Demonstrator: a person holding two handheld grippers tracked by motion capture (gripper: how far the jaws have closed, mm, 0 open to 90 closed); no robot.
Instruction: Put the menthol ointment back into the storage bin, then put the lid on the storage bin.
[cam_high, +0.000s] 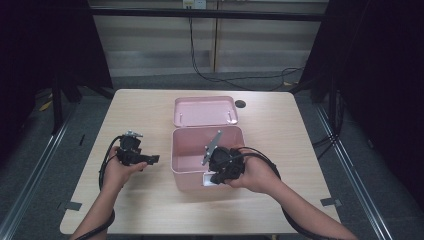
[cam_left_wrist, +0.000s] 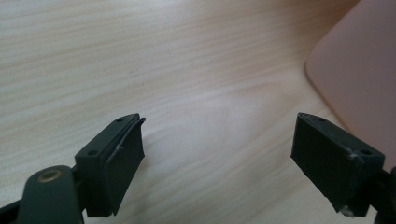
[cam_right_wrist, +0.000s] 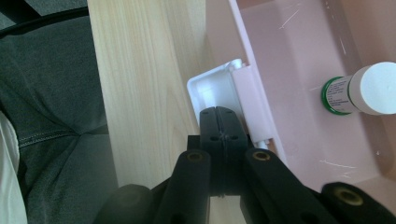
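We logged a glossy pink rounded box (cam_high: 207, 157) on pale woodgrain table (cam_high: 150, 205), right gripper (cam_right_wrist: 223, 122) pressed together at its white latch (cam_right_wrist: 212, 91), left gripper (cam_left_wrist: 217, 154) spread over bare table.

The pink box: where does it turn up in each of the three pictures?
High view: the pink box sits mid-table, open, its lid behind it.
Left gripper view: one rounded corner at the right edge.
Right gripper view: its inside takes the right half, with a white-capped bottle lying in it.
Shared landmark: the pale wooden table.
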